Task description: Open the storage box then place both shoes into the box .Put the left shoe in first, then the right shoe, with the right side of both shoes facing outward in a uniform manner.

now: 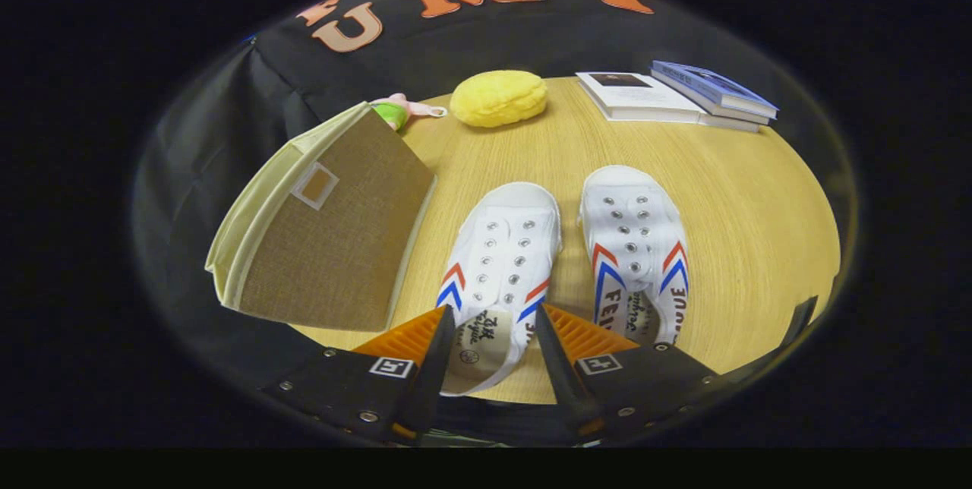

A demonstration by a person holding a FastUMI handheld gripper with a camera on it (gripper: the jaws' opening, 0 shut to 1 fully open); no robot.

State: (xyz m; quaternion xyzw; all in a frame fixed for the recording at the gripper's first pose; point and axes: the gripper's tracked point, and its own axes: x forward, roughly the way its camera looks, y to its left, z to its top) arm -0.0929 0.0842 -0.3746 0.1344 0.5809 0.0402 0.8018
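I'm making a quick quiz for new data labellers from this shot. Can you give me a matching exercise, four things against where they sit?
Things:
1. storage box
2. yellow sponge
3. books
4. left shoe

Places:
A. heel end between the open claw's fingers
B. far side of the table, beyond the right shoe
C. beside the left shoe, lid closed
D. far side of the table, next to a small pink and green toy

Pairs: 1-C, 2-D, 3-B, 4-A
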